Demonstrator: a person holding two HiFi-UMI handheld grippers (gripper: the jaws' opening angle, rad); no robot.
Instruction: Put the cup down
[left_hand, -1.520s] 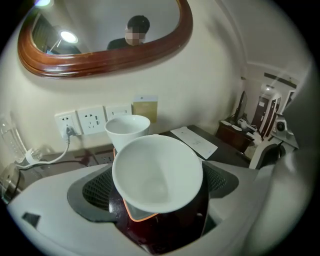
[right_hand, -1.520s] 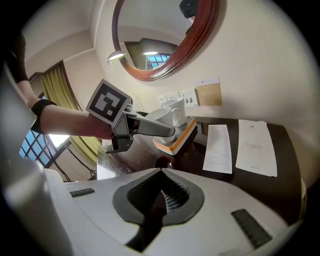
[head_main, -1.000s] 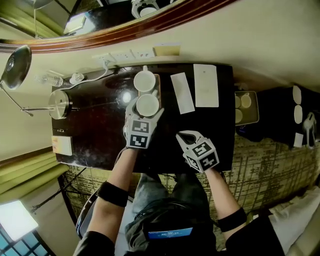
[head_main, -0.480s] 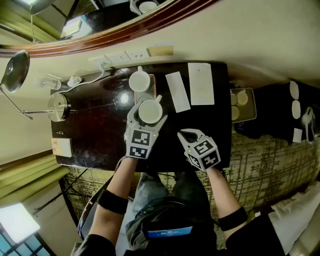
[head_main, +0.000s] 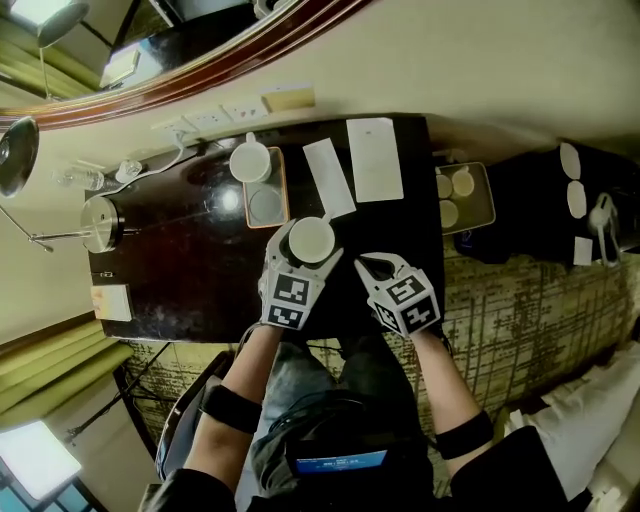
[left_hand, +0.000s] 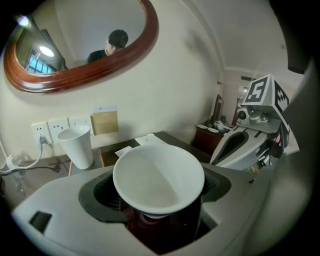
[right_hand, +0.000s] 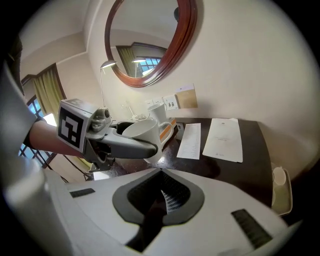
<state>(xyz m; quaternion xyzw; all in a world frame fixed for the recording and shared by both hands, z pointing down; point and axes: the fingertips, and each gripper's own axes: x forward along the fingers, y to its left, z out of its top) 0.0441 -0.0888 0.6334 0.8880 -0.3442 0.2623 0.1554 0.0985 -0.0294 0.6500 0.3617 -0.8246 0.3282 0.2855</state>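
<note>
Lifted off its tray (head_main: 267, 207), the cup (head_main: 311, 240) is empty.

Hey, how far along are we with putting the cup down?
Done: the cup is off the tray, where a second cup stands. In hand: the left gripper grips it over the dark desk; the right gripper is shut and empty. Left: set it on the desk and open the jaws.
</note>
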